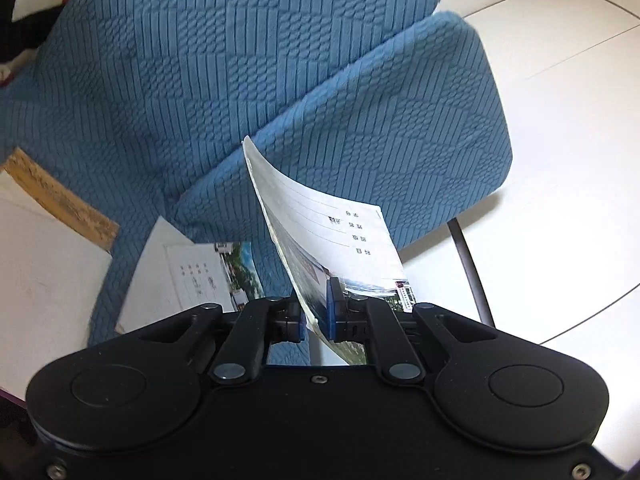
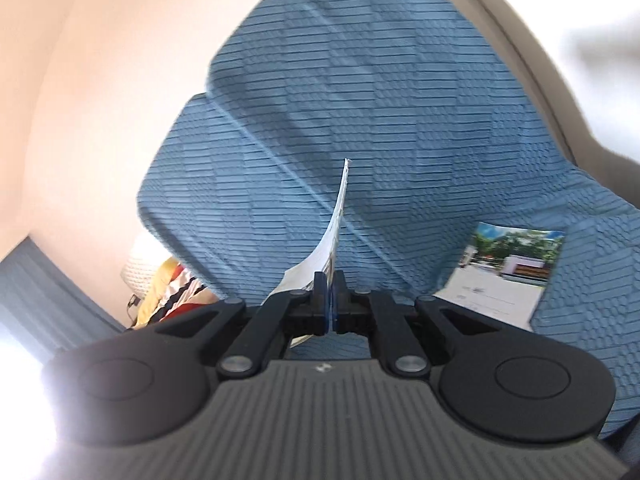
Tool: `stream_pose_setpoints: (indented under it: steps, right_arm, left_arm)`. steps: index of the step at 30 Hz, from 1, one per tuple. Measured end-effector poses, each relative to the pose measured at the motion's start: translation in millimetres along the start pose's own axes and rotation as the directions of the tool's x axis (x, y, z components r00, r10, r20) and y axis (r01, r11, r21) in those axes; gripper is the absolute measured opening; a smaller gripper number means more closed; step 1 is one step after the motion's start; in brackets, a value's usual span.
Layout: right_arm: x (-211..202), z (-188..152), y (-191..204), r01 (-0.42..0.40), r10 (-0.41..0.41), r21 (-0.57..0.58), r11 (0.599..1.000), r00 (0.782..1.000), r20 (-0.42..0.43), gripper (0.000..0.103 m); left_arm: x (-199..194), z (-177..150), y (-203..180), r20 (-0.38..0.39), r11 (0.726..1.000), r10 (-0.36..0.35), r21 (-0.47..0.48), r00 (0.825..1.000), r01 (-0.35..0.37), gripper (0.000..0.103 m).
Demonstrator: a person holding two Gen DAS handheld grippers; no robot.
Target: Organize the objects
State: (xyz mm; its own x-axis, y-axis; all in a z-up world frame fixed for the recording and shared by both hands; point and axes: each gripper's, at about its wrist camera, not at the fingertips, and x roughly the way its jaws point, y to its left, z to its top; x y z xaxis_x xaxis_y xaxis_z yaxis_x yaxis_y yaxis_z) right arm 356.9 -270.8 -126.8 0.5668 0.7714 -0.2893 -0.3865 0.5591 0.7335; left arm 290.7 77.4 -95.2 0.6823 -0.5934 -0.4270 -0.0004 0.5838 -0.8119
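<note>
In the left wrist view my left gripper (image 1: 316,314) is shut on the lower edge of a thin booklet (image 1: 332,232). Its white cover has ruled lines and print, with a photo strip near the pads, and it curls up and to the left. In the right wrist view my right gripper (image 2: 330,294) is shut on a thin booklet (image 2: 339,216) seen edge-on, which rises and bends left. Both are held in the air above a blue textured seat cover (image 1: 200,80) (image 2: 340,100). Another booklet (image 1: 192,276) (image 2: 508,276) with a photo cover lies flat on the blue fabric.
A pale board with a brown patterned edge (image 1: 60,200) lies at the left. A black chair leg (image 1: 472,272) stands on the white floor (image 1: 560,140). A striped cloth (image 2: 176,284), a blue curtain (image 2: 40,280) and a beige cushioned edge (image 2: 520,40) surround the seat.
</note>
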Motion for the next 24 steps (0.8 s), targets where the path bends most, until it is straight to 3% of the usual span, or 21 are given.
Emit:
stream_pose_setpoints:
  steps: [11,24]
  right_arm:
    - [24,-46,48,-0.028,0.02,-0.094,0.995,0.996,-0.083,0.005]
    - [68,-105,57,0.018,-0.044,-0.131,0.991,0.98,-0.193,0.005]
  left_arm:
    - [-55,18,48,0.037,0.999,0.051,-0.002,0.998,-0.051,0.009]
    - [-72,22,124,-0.001,0.988,0.146,-0.046,0.989,-0.146,0.009]
